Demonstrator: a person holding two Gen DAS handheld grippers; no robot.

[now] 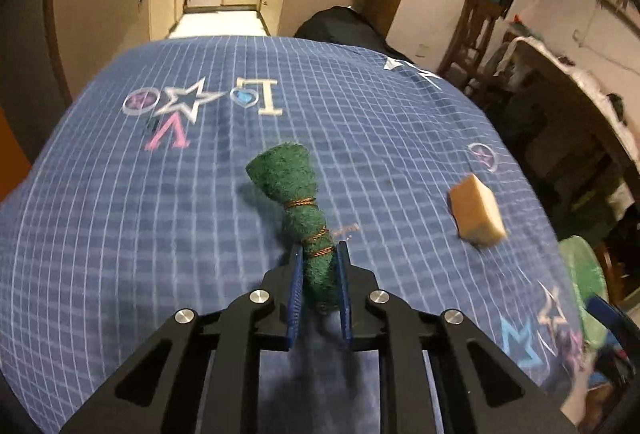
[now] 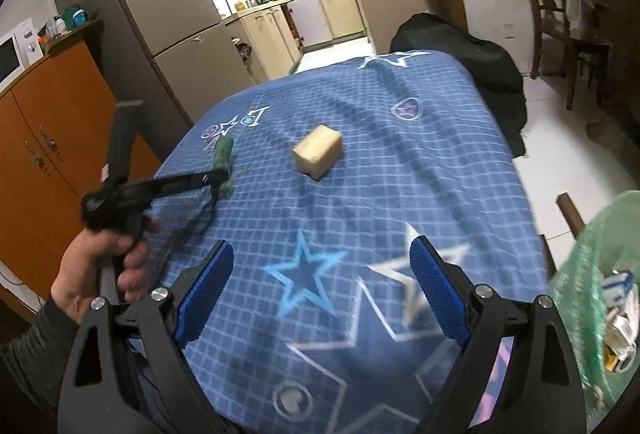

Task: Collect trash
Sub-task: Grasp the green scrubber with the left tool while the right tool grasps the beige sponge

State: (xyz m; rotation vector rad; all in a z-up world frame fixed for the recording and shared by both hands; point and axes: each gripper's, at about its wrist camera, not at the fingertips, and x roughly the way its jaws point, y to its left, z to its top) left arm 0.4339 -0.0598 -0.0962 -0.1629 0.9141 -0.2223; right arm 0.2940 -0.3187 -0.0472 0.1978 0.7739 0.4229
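Left gripper (image 1: 319, 254): nearest the left wrist camera — black linkage arms with silver pivot bolts and ribbed blue pads; its jaws are closed on the lower end of the green scrub roll (image 1: 298, 210).
Green scrub roll: a coarse, fuzzy green pad rolled into a tube and bound with thin copper-coloured wire in two places; the upper end flares wide beyond the jaws, over the blue cloth (image 1: 120, 214). In the right wrist view it shows small at the tip of the left gripper (image 2: 218, 186), left of the sponge block.
Left hand (image 2: 100, 262): bare, wrapped round the black handle, a dark sleeve behind it.
Right gripper (image 2: 324, 282): jaws spread wide with nothing between them, above the star prints at the near end of the cloth.
Sponge block (image 1: 476, 210): a tan, porous, box-shaped piece lying on the cloth to the right of the scrub roll and well apart from it; also seen at (image 2: 318, 150).
Blue cloth: checked with a white grid, covering the counter.
Writing: beyond the scrub roll, upside-down — an "L", a heart, a star, a ringed star and a pink "V".
Green bag (image 2: 592, 274): translucent, crinkled plastic at the cloth's right edge; white and yellow scraps inside, too blurred to read.
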